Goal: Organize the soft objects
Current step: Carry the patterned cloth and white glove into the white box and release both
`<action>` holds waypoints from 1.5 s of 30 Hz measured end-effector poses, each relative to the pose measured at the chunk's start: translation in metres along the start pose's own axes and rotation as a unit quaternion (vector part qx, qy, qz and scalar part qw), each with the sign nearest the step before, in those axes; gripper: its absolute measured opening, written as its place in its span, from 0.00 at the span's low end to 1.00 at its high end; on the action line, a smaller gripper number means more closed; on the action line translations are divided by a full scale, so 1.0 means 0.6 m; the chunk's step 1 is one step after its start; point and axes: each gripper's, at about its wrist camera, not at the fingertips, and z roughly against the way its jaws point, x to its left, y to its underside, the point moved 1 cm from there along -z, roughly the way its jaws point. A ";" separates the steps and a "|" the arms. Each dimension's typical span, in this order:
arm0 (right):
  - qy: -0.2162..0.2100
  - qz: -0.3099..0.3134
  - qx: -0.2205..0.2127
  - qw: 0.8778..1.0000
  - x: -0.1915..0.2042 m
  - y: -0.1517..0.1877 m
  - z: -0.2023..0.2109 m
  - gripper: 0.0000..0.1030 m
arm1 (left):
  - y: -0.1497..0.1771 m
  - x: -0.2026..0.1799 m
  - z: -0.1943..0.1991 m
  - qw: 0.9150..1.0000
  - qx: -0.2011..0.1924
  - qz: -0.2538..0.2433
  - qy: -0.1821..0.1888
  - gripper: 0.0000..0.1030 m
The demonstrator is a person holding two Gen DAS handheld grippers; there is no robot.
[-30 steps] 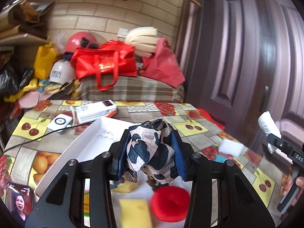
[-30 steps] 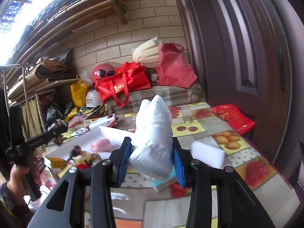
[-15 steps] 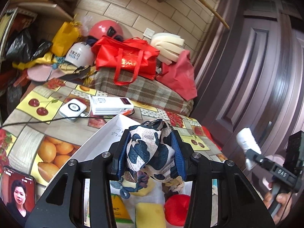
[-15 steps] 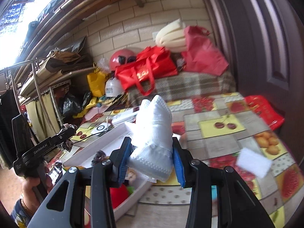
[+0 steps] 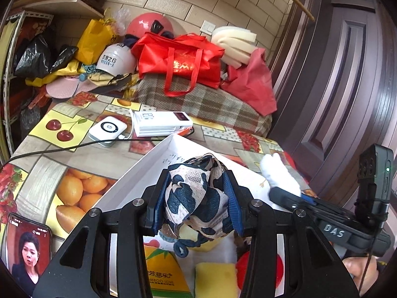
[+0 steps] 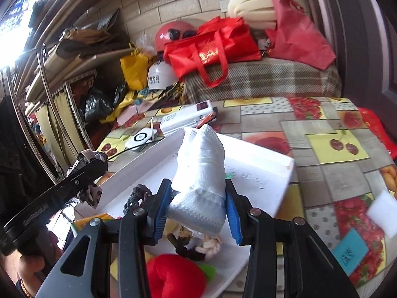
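My left gripper (image 5: 196, 198) is shut on a cow-patterned cloth (image 5: 196, 196), held over the near part of the white tray (image 5: 139, 171). My right gripper (image 6: 198, 207) is shut on a folded white cloth (image 6: 201, 173) above the same white tray (image 6: 260, 173). In the left wrist view the right gripper (image 5: 285, 191) comes in from the right with the white cloth (image 5: 278, 171) sticking out. In the tray lie a red plush (image 6: 173, 275), a yellow sponge (image 5: 214, 278), a bamboo tissue pack (image 5: 163, 275) and a dark hair tie (image 6: 135, 196).
A fruit-print tablecloth (image 6: 335, 149) covers the table. A power bank (image 5: 161, 123) and white charger (image 5: 108, 130) with a cable lie beyond the tray. A phone (image 5: 27, 248) is at the near left. A white sponge (image 6: 382, 211) and blue card (image 6: 349, 250) lie right. Red bags (image 5: 178, 59) sit behind.
The right gripper has swung left with the white cloth, from over the tablecloth to above the tray, close beside the left gripper. The left gripper has rolled and shifted slightly over the tray.
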 end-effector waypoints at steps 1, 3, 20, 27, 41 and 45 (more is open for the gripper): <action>0.000 0.001 0.002 1.000 0.003 -0.001 -0.006 0.40 | 0.001 0.002 -0.002 1.000 0.002 0.000 -0.001 0.41; 0.000 0.003 0.007 1.000 0.009 -0.001 -0.019 0.40 | 0.003 0.004 -0.008 1.000 0.008 0.002 -0.005 0.41; -0.003 0.005 0.014 1.000 0.020 0.001 -0.033 0.40 | 0.006 0.004 -0.017 1.000 0.016 0.004 -0.005 0.41; -0.006 0.008 0.013 1.000 0.026 -0.002 -0.030 0.40 | 0.007 0.003 -0.017 1.000 0.015 0.003 -0.005 0.41; -0.013 0.014 0.005 1.000 0.034 0.004 -0.031 0.72 | 0.010 0.009 -0.021 1.000 0.016 0.015 -0.003 0.87; -0.015 0.019 -0.030 0.999 0.034 0.007 -0.008 1.00 | 0.001 0.019 0.003 0.999 -0.027 0.027 -0.038 1.00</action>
